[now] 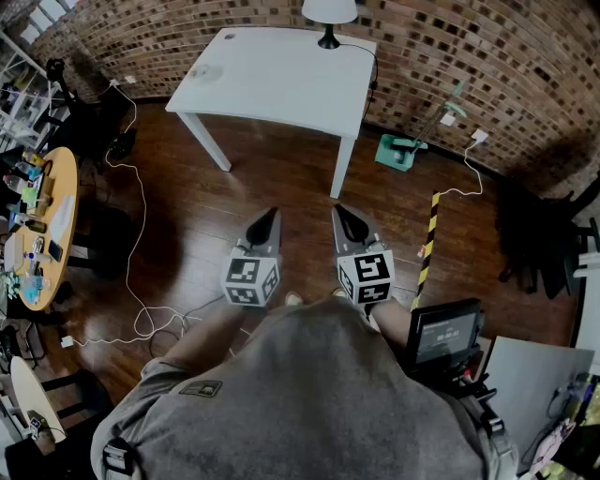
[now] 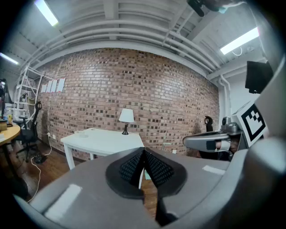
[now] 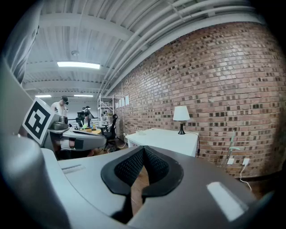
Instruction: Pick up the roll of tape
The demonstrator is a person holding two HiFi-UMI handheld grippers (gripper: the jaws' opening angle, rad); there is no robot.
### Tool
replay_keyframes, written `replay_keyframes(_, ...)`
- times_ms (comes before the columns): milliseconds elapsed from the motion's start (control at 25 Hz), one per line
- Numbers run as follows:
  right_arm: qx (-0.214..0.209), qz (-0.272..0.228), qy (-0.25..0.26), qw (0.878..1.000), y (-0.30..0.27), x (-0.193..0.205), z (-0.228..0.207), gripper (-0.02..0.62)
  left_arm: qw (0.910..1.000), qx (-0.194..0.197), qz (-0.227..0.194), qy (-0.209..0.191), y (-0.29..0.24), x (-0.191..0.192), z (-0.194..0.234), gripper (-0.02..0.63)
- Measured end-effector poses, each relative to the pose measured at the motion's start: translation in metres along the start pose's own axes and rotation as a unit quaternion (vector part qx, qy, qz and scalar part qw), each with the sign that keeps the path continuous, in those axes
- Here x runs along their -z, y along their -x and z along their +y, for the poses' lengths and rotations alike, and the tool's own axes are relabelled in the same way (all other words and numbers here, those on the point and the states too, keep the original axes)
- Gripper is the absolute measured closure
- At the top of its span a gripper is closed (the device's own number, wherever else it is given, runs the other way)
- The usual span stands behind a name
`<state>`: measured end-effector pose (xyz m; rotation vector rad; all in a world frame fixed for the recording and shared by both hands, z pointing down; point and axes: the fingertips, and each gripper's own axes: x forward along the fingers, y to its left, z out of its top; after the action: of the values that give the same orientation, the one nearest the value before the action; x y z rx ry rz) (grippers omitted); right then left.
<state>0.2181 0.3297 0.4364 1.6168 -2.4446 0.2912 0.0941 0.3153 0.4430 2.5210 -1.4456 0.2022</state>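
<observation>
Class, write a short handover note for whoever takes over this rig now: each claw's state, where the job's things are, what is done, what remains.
Left claw: shut, empty, over the wooden floor.
Right claw: shut, empty, beside it.
Tape: not surely seen; a faint round thing on the white table, at its left end and far from the lamp, may be it.
Done: nothing picked up.
Left: approach the table, confirm the roll, open a claw, grip and lift it.

head view: high, steeply down, table (image 1: 281,80) far | gripper views: low, forward, sharing table, lamp (image 3: 181,114)
</observation>
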Motion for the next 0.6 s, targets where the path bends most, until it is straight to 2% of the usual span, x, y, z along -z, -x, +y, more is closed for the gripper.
replay_keyframes(600, 0.013, 0.003, 0.003, 1.0, -0.014, 0.002, 0.031, 0.581, 0.9999, 0.015, -0.003, 0.007, 0.012, 0.004, 0.027, 0.604)
